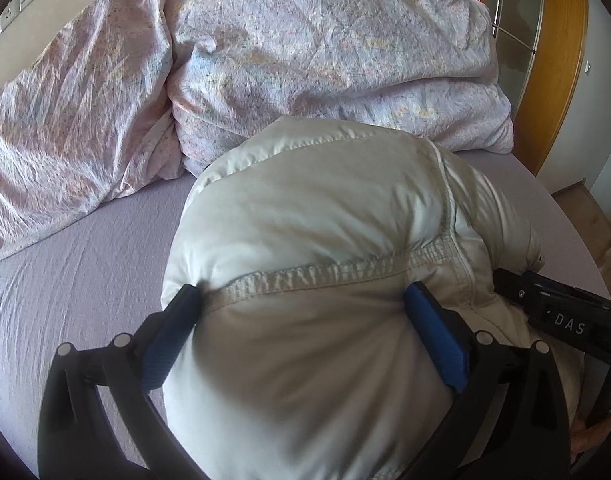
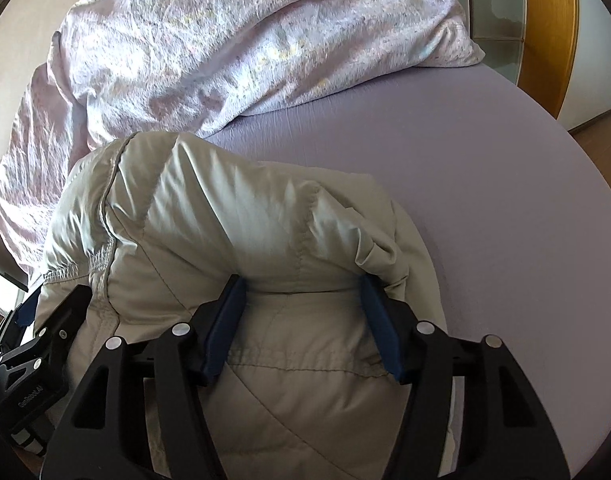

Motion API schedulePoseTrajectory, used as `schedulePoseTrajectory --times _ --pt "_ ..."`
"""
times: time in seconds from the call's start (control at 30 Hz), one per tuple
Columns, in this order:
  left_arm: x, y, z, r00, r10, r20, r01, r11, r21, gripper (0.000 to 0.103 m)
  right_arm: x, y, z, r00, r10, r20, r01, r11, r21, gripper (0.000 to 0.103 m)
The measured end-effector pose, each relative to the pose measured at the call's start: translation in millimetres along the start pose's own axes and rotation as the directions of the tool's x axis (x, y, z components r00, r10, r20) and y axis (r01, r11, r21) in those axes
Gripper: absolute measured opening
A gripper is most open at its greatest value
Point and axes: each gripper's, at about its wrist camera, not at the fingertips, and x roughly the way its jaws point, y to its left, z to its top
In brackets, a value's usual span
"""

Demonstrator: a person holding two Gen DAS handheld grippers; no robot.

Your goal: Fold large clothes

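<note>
left gripper (image 1: 301, 312): jaws apart, straddling puffy pale-grey quilted jacket (image 1: 325, 220)
right gripper (image 2: 301, 312): same (jaws apart)
jacket: on lilac bed sheet (image 2: 505, 184)

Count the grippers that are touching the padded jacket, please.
2. The left gripper straddles the jacket at its elastic hem; the right gripper straddles a fold beside it.

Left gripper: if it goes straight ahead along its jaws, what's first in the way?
The puffy white jacket, already bulging between the open jaws of the left gripper. Beyond it, likely the floral duvet.
</note>
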Motion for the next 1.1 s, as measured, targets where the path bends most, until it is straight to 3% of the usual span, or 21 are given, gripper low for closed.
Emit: schedulePoseTrajectory --times 1.1 --pt "2 2 -14 0.997 0.015 0.081 -0.014 1.0 -0.018 0.101 -1 -4 -5 0.998 0.028 0.065 -0.027 1.0 -0.014 0.062"
